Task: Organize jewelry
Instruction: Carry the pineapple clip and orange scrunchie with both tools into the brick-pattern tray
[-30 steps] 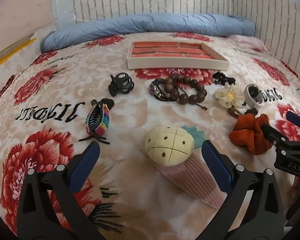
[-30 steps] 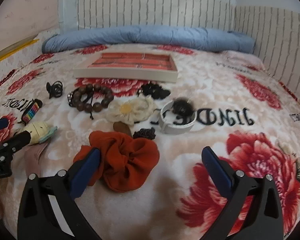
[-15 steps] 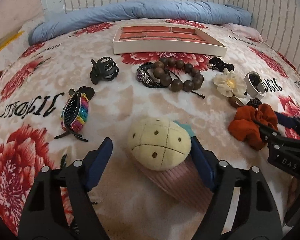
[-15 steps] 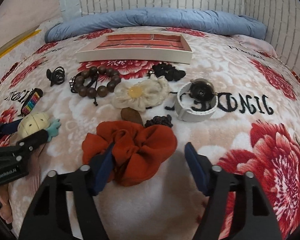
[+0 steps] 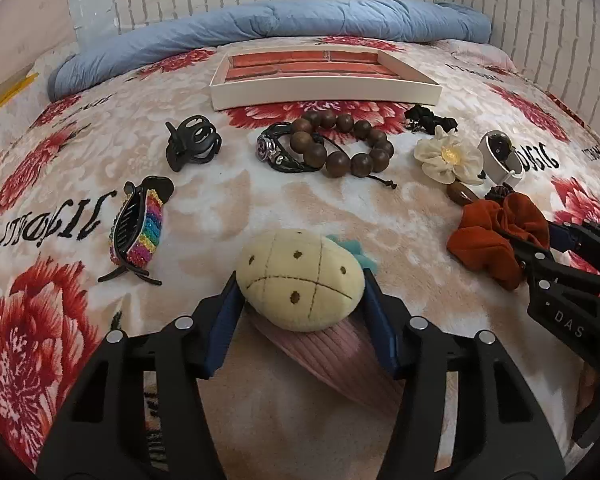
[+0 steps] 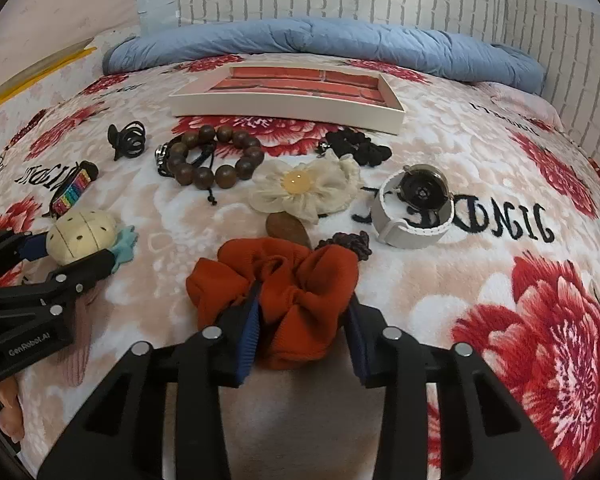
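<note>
Plush, fuzzy pineapple clip [image 5: 300,280], ribbed orange cloth scrunchie [image 6: 284,292], glossy wooden bead bracelet [image 5: 340,144], fleecy bedspread [image 5: 228,208].

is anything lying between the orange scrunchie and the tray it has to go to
Yes, on the bedspread. Beyond the orange scrunchie, which sits between the right gripper jaws that have just been closing, lie a brown oval piece, the cream fabric flower and a black hair tie, all before the tray. All lie low; carrying it over them should clear.

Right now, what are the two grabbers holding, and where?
Left gripper: plush pineapple clip, by its yellow head's sides. Right gripper: orange scrunchie, across its near folds.
</note>
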Demonstrator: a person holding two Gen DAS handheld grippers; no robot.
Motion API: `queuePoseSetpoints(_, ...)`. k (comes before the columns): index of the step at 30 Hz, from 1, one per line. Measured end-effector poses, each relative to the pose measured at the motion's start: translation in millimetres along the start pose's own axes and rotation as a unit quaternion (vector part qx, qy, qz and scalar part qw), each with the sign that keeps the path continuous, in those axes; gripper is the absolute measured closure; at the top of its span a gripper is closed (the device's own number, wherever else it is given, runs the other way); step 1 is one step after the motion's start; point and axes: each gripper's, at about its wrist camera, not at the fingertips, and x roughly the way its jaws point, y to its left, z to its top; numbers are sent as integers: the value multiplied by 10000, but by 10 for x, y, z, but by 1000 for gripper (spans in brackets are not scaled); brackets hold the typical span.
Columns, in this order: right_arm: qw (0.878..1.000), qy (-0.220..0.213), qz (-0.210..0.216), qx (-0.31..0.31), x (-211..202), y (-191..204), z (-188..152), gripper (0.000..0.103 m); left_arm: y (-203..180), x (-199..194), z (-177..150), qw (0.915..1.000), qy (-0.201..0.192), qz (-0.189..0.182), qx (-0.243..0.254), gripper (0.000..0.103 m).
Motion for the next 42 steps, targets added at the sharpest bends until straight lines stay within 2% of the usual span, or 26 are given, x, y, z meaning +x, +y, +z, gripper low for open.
queuePoseSetpoints(8,9998,-107,-24,-150,-51,51,-15,74,25,-1,0,10000,-5,-44,-46,48)
queuePoseSetpoints(14,9997,-150,201,8,-105,-33,-20,78,-1,-27,0,10000,-36,78,12,50)
queuePoseSetpoints(18,9989,-326,336,75,-217,-78,-37,78,-19,-82,-1,9996,-142,257,47,51)
queuePoseSetpoints(27,9963,-782,333,94,-414,-272,71,78,43,-170,44,9993,-336,145,-78,51)
queuePoseSetpoints(31,9951,-937,305,128,-431,-378,285,78,109,-188,181,9988,-444,84,-198,51)
queuePoseSetpoints(35,9936,-1080,312,130,-412,-452,580,78,214,-198,459,9977,-584,14,-354,51)
queuePoseSetpoints(42,9912,-1256,287,309,-164,-551,1110,78,252,-135,1162,9944,-1000,105,-319,51)
